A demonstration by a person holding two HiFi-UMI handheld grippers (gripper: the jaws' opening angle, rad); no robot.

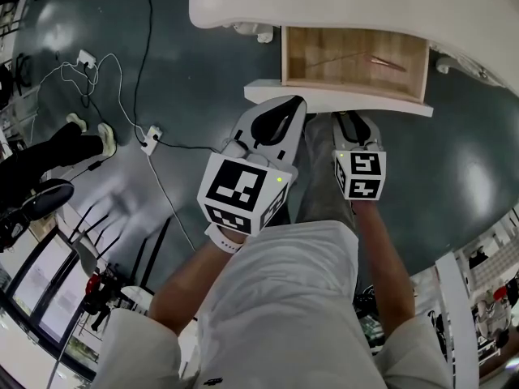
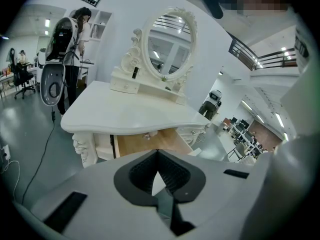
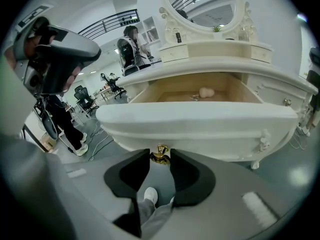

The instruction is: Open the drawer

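The white dressing table's (image 1: pixel 365 6) wooden drawer (image 1: pixel 354 55) stands pulled out, its white front (image 1: pixel 340 97) nearest me. My right gripper (image 1: pixel 350 117) reaches the middle of that front. In the right gripper view the gold knob (image 3: pixel 160 151) under the front (image 3: pixel 200 124) sits between the dark pads of my right gripper (image 3: pixel 160 157), which is shut on it. My left gripper (image 1: pixel 285 106) hovers beside it at the front's left part, touching nothing. In the left gripper view its tips (image 2: pixel 157 152) meet, empty. A small pale object (image 3: pixel 206 92) lies inside the drawer.
An oval mirror (image 2: pixel 167 46) stands on the table top. White cables and a power strip (image 1: pixel 150 136) lie on the dark floor to the left. A person (image 2: pixel 75 59) stands left of the table. Monitors (image 1: pixel 49 282) sit at lower left.
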